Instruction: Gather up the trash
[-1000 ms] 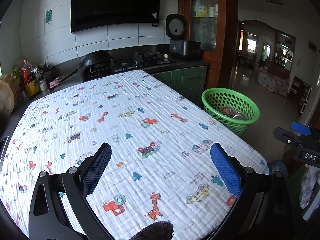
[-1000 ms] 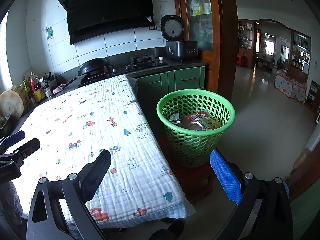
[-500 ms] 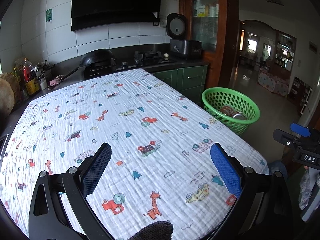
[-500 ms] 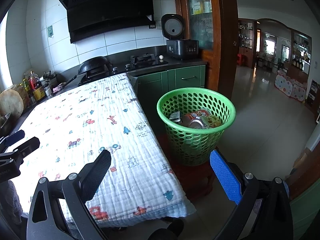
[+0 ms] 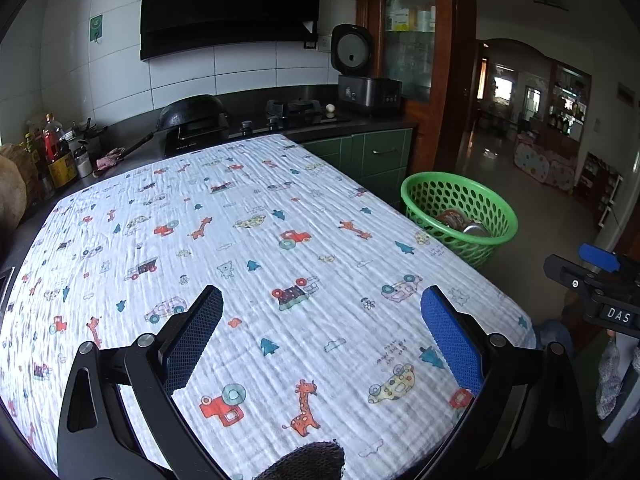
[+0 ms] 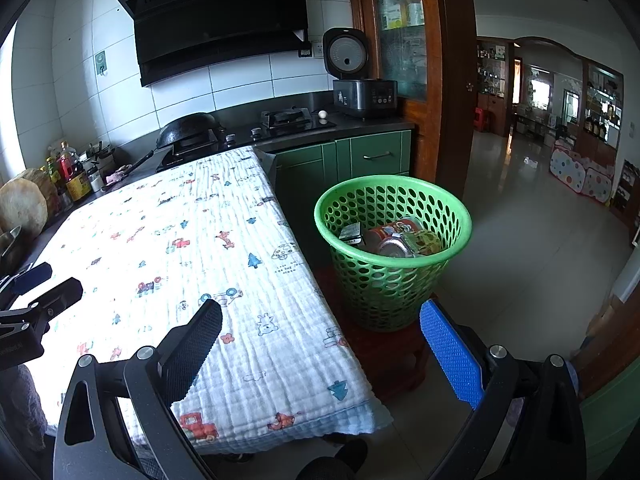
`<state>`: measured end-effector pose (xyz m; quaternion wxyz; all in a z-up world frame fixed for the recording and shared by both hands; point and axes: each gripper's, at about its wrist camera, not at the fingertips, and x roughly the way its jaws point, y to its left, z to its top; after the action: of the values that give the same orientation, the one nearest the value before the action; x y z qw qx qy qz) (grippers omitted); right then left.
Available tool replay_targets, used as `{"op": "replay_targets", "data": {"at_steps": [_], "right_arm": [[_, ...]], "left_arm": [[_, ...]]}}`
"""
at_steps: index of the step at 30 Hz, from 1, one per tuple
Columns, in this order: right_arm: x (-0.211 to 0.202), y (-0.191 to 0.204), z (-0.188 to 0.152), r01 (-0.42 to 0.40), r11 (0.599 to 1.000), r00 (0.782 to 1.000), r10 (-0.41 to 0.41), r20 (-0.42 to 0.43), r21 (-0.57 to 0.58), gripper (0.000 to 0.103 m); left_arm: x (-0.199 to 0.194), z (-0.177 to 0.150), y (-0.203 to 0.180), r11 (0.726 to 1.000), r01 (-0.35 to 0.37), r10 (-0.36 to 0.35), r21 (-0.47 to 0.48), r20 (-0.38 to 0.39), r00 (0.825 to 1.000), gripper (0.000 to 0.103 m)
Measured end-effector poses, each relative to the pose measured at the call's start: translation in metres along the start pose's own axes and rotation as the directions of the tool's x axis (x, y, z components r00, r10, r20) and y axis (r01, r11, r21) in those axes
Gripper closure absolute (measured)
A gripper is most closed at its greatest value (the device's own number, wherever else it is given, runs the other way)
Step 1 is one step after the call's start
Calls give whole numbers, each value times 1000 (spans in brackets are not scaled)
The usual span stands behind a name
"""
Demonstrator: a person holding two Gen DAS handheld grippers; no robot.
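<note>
Hardly anything has moved since a second ago: both grippers hang where they were, only drifting a touch. Over the patterned cloth [image 5: 280, 240] on the table, the left gripper [image 5: 322, 336] has its fingers spread wide and empty. Off the table's corner, the right gripper [image 6: 320, 344] is likewise spread, holding nothing. Beside the table on a low red stool [image 6: 384, 352] stands the green basket [image 6: 394, 280], with cans [image 6: 394, 236] and other trash inside.

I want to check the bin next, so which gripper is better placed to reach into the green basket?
Right. The right gripper hangs open facing the green basket, while the left gripper is over the printed tablecloth, farther away.
</note>
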<state>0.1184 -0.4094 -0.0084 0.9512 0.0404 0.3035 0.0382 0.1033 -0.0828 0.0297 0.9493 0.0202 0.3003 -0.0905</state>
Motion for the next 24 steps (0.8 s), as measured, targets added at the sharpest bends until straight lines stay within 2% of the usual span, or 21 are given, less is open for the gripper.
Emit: {"op": "replay_targets", "data": {"at_steps": [24], "right_arm": [[0,1,-1,-1,1000,1000,1,-1,-3,7]], "left_arm": [[2,-3,-4,1000,17,-17,-5,-2,1000,5]]}}
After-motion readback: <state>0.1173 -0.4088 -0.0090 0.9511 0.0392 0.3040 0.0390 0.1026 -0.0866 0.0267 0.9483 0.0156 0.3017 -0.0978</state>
